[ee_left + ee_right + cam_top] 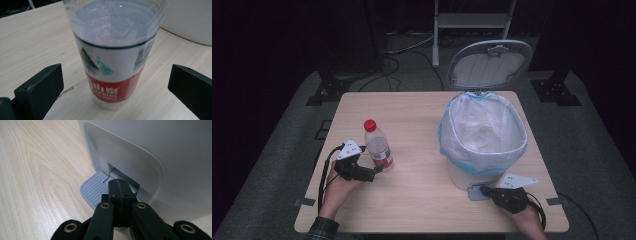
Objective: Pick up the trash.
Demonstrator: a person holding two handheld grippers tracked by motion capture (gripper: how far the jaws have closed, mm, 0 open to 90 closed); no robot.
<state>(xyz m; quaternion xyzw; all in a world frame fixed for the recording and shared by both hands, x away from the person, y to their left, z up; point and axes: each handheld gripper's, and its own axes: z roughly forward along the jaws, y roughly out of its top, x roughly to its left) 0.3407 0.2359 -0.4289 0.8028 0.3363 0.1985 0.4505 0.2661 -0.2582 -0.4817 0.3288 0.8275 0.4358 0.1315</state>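
A clear plastic bottle (377, 145) with a red cap and a red-and-white label stands upright on the left half of the wooden table (412, 200). My left gripper (379, 169) is open at its base; in the left gripper view the bottle (112, 62) stands between the two spread jaws, touching neither. A white pedal bin (483, 135) lined with a blue-edged bag stands at the right, its lid (490, 62) raised. My right gripper (483, 190) is shut, its tips pressing down on the grey foot pedal (93, 190) at the bin's foot (150, 157).
The table's near edge runs just in front of both hands. Dark stands, cables and a metal frame (472, 22) sit on the floor beyond the far edge. Bare tabletop lies between bottle and bin.
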